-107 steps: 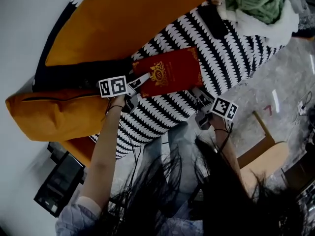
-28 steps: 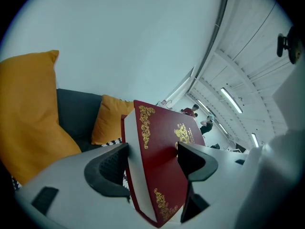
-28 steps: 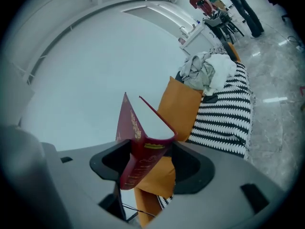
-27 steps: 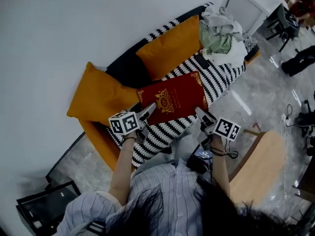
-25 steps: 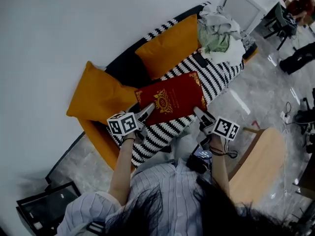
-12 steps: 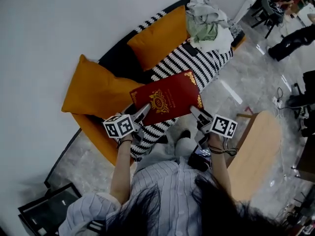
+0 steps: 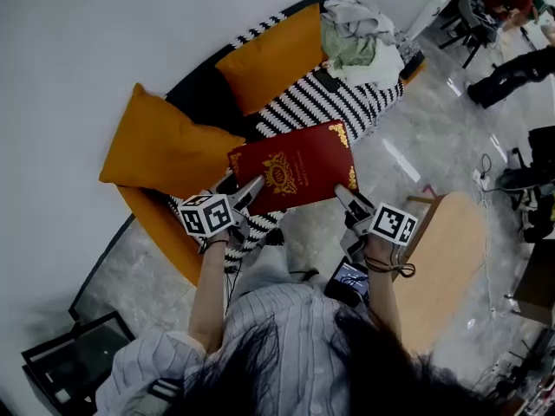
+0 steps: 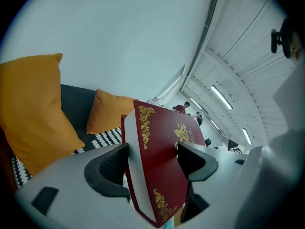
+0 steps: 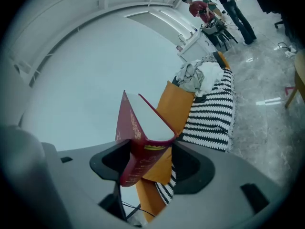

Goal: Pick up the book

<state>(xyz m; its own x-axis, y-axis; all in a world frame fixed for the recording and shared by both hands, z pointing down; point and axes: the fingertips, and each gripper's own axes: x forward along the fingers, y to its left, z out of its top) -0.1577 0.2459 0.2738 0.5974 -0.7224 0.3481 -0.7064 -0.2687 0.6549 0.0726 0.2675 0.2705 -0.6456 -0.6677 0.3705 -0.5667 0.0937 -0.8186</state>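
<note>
Your left gripper (image 7: 251, 188) and right gripper (image 7: 341, 197) clamp the book (image 7: 295, 165) by its near corners, lifted farther off the sofa (image 7: 314, 102) than before.

2 orange cushions (image 7: 160, 146) and a clothes heap (image 7: 351, 33) sit on the striped sofa (image 7: 316, 102), near a wooden table (image 7: 451, 258).

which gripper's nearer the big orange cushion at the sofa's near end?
Left. The left gripper holds the book right beside that cushion; the right gripper holds its opposite corner, across the book from the cushion.
</note>
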